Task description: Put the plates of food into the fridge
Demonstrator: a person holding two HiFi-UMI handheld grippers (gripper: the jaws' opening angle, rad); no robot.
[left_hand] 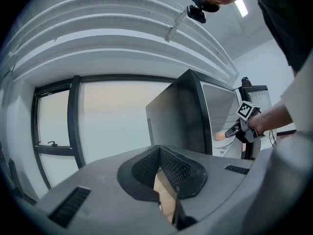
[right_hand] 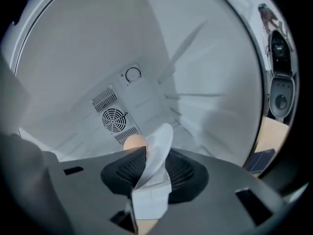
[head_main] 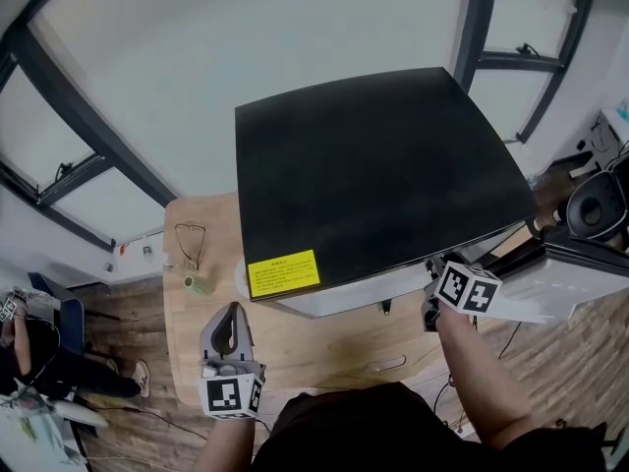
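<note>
Seen from above, one small fridge (head_main: 373,185) with a black top and one yellow label (head_main: 283,272) stands on a wooden counter (head_main: 206,337). It fills the centre and right of the frame. Its one door (head_main: 575,278) hangs open at the right edge.

A person holds two tongs.
- **Left tongs** (head_main: 234,313): these are at the lower left, over the counter. Their tips are closed together with nothing between them.
- **Right tongs** (left_hand: 229,132): these are right of centre, reaching into the fridge's open front. Their jaws stand partly apart, with the rim of one white plate (right_hand: 159,151) between them.

The plate sits inside the white fridge compartment and carries one round tan piece of food (right_hand: 133,142). Whether the plate rests on a shelf cannot be told.

The fridge's back wall shows one round fan grille (right_hand: 114,120) and, above it, one dial (right_hand: 132,75).

On the counter left of the fridge lie one pair of glasses (head_main: 191,244) and, just below them in the frame, one small green roll (head_main: 200,285).
</note>
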